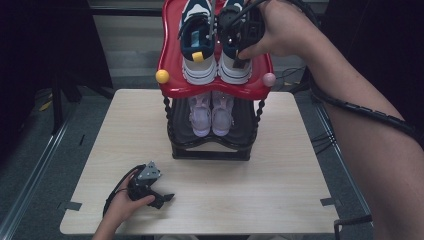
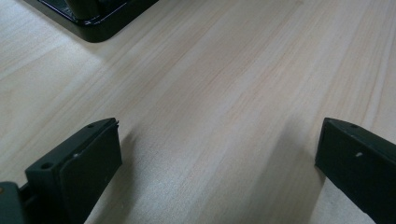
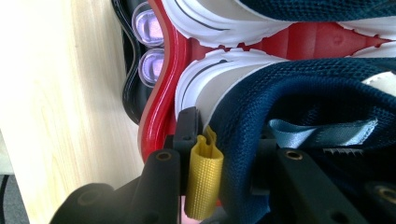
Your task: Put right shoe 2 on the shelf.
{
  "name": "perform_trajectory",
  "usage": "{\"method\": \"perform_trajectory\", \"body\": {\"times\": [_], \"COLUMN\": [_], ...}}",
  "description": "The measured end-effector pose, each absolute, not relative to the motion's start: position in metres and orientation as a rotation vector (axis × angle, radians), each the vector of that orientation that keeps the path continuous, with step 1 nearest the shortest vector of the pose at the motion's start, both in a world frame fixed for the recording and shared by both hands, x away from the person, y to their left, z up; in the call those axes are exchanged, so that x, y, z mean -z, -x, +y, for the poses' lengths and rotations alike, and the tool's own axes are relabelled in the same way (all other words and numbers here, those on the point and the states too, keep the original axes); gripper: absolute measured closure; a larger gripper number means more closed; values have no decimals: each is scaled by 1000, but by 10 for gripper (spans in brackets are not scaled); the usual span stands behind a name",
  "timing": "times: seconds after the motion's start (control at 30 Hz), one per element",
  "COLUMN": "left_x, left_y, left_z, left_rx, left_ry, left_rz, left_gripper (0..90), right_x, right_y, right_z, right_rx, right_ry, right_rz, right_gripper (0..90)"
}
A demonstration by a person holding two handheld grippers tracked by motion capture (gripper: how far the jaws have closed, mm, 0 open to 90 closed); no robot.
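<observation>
1. A two-tier shoe rack (image 1: 210, 150) stands on the far half of a pale wooden table (image 1: 280, 200); everything below is placed relative to this rack.
2. The rack's red top shelf (image 1: 172, 75) carries a pair of navy-and-white sneakers with their heels toward the person: the left sneaker (image 1: 197, 40) and the right sneaker (image 1: 235, 65) sit side by side.
3. On the black lower shelf (image 1: 182, 135), a pair of pale lilac shoes (image 1: 211, 112) sits directly under the red shelf.
4. A yellow ball (image 1: 162, 76) caps the red shelf's near left corner and a pink ball (image 1: 269, 79) its near right corner.
5. The right gripper (image 1: 240, 30) is over the top shelf at the right sneaker. In the right gripper view its jaws are nearly closed on the sneaker's navy heel collar (image 3: 261, 93), one jaw outside the heel, the other inside the shoe opening, with the yellow heel tab (image 3: 204, 177) pressed between them.
6. The left gripper (image 1: 162, 197) rests on the table in front of the rack, toward its near left. Its jaws are spread wide, holding nothing, with bare wood between them.
7. The rack's black base (image 2: 93, 23) shows at the top left corner of the left gripper view.
</observation>
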State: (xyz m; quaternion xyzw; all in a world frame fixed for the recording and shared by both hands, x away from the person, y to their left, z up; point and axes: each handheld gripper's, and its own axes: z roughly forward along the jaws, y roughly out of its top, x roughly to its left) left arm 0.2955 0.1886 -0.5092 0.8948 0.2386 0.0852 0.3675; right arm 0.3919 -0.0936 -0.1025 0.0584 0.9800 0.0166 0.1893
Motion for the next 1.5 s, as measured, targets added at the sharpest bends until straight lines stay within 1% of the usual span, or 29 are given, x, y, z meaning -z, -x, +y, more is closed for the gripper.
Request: {"method": "perform_trajectory", "body": {"times": [0.43,0.57,1.0,1.1,1.3,1.43,1.5], "left_x": [509,509,509,509,509,509,510], "left_y": [-296,-296,-296,-295,-296,-295,-295], "left_z": [189,189,189,189,189,188,188], "left_rx": [-219,-219,-219,-219,-219,-221,-221], "left_ry": [-2299,-2300,-2299,-2299,-2299,-2296,-2296], "left_rz": [613,614,613,613,613,613,613], "left_gripper": [0,0,0,0,0,0,0], "right_x": [105,105,98,96,91,88,87], "right_y": [-391,-391,-390,-390,-386,-383,-381], "right_z": [-95,-96,-105,-107,-110,-114,-116], "right_rx": [-61,-66,-170,-182,-194,-213,-207], "right_ry": [-194,-205,-298,-332,-357,-379,-376], "right_rz": [2749,2744,2773,2770,2768,2770,2775], "right_gripper": [702,679,433,349,277,203,186]}}
